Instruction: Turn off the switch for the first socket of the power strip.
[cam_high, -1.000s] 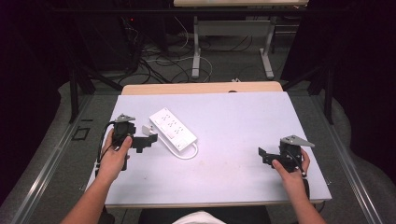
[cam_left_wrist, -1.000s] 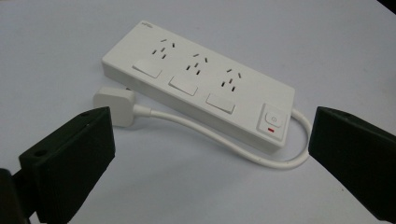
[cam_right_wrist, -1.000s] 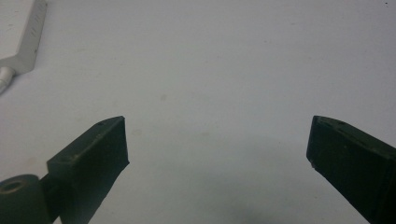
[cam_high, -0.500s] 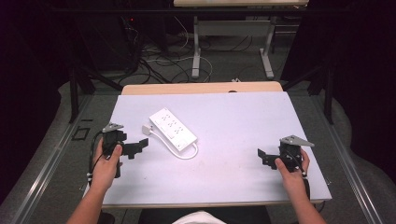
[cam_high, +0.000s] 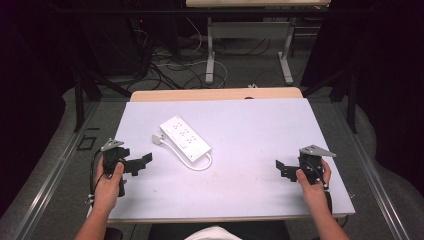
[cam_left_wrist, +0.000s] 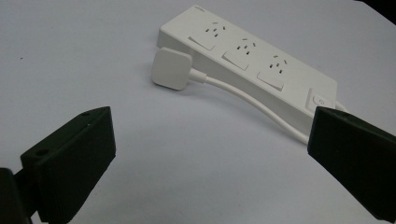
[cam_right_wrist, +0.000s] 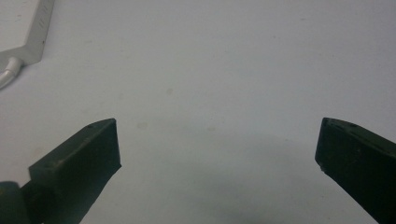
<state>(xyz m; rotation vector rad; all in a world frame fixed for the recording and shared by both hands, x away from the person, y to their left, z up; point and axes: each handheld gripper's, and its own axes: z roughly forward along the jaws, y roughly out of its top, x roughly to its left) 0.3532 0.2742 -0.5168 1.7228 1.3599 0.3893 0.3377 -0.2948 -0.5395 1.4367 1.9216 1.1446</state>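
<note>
- Power strip (cam_high: 186, 139) lies on the surface (cam_high: 250, 130), its plug (cam_high: 157, 138) just beside it.
- Left gripper (cam_high: 142, 162) is near it, jaws spread, holding nothing.
- Right gripper (cam_high: 282, 169) is well apart, jaws also spread.

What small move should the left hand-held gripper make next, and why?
Probably ease the left hand-held gripper forward toward the white plug. Its jaws stand wide open and hold nothing, and the plug lies loose on the table beside the power strip, straight ahead and closest to this gripper.
</note>
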